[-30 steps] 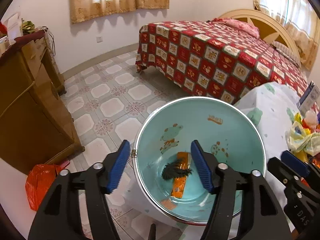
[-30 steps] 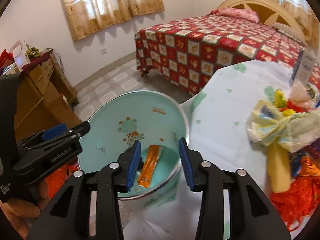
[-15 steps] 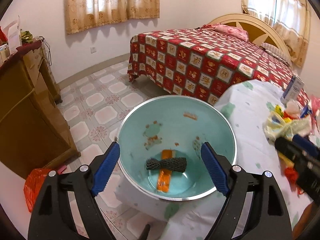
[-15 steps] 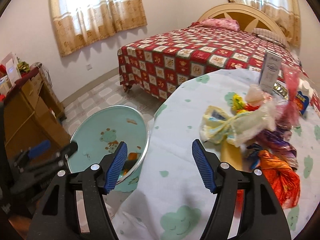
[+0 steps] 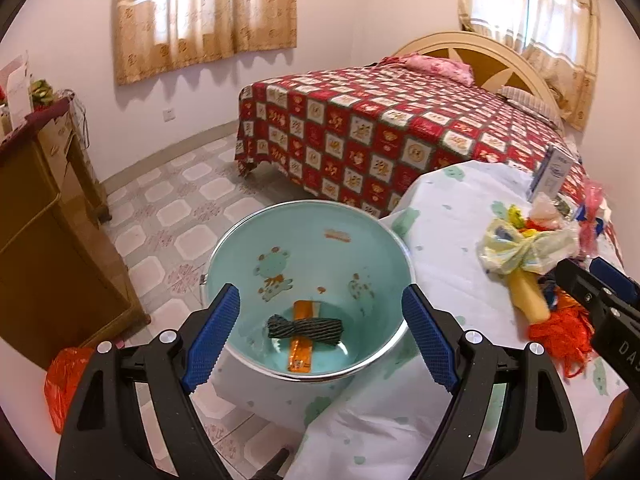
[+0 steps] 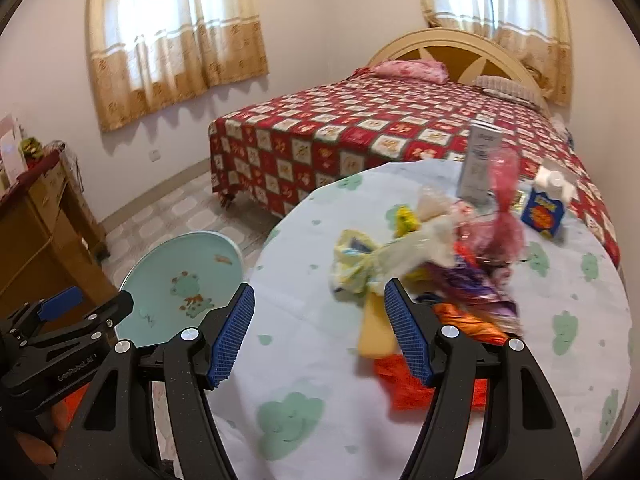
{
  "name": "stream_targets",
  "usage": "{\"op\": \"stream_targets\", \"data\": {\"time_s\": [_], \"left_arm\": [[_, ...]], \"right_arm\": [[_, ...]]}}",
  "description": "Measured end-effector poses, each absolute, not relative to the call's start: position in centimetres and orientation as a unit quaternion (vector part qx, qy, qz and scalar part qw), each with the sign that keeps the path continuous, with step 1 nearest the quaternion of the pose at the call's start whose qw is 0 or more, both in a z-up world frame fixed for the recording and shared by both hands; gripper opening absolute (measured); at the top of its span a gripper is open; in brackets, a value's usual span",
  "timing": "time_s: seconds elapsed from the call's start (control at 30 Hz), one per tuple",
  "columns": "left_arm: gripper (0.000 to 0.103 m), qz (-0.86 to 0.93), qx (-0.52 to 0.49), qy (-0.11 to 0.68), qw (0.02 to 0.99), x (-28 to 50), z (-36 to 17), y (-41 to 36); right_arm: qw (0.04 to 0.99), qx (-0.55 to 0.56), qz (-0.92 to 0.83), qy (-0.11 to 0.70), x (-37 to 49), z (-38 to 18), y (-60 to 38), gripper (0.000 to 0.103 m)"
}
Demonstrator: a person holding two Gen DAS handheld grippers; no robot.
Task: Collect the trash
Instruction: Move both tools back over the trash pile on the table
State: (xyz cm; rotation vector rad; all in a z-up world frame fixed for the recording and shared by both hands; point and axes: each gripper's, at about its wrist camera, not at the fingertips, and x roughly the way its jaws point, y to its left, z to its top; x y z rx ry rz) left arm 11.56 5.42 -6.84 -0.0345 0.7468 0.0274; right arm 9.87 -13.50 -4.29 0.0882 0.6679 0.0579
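Pale walls, curtained windows (image 5: 204, 12), tiled floor (image 5: 180, 208), red-quilted bed (image 5: 392, 132), wooden cabinet (image 5: 44, 220)

"GenRobot.AI" stands in pale letters on the black body of the left gripper (image 6: 70, 344), at the near left of the right wrist view. The right gripper (image 5: 608, 304) shows only "DA" (cut off) — other print is too blurred to read.

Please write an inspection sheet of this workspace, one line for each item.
Surface: round table under a pale cloth with green prints.
Job's things: teal bucket beside the table, holding a dark cord bundle across an orange wrapper.
Clutter: trash pile, tall carton, blue box.
Grippers: left gripper and right gripper open, empty.
Cables: nothing seen.
Surroundings: bed, wooden cabinet, orange bag on tiled floor.
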Motion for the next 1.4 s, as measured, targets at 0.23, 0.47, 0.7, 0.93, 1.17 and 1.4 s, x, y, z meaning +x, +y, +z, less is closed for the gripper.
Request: {"op": "stream_targets", "data": {"time_s": [0.23,0.47,0.7,0.93,1.17,1.4], "left_arm": [[0.082,-0.017,0.008,0.362,0.932,10.9,-6.4,1.9],[0.082,-0.043,0.023,0.366,0.929,10.3,-6.4,-1.3],[0.082,-0.067,0.047,0.381,0.921,9.9,-8.1,-4.5],[0.082,-0.096,0.053,0.399,0.91,9.8,-9.5,-6.7],[0.081,-0.123,0.061,0.394,0.909,9.8,-9.1,-8.2],[0.081,-0.198,0.081,0.391,0.895,10.5,-9.3,-13.8]], "right_arm": [[0.945,0.044,0.006,0.323,8.8,-4.2,-16.2,0.067],[0.944,0.069,-0.028,0.32,7.4,-4.3,-20.8,0.067],[0.933,0.09,-0.089,0.338,5.1,-6.1,-27.8,0.065],[0.923,0.1,-0.063,0.367,5.2,-8.4,-29.4,0.063],[0.918,0.122,-0.049,0.375,7.0,-9.0,-30.2,0.05],[0.918,0.103,-0.052,0.378,6.2,-8.4,-32.0,0.049]]}}
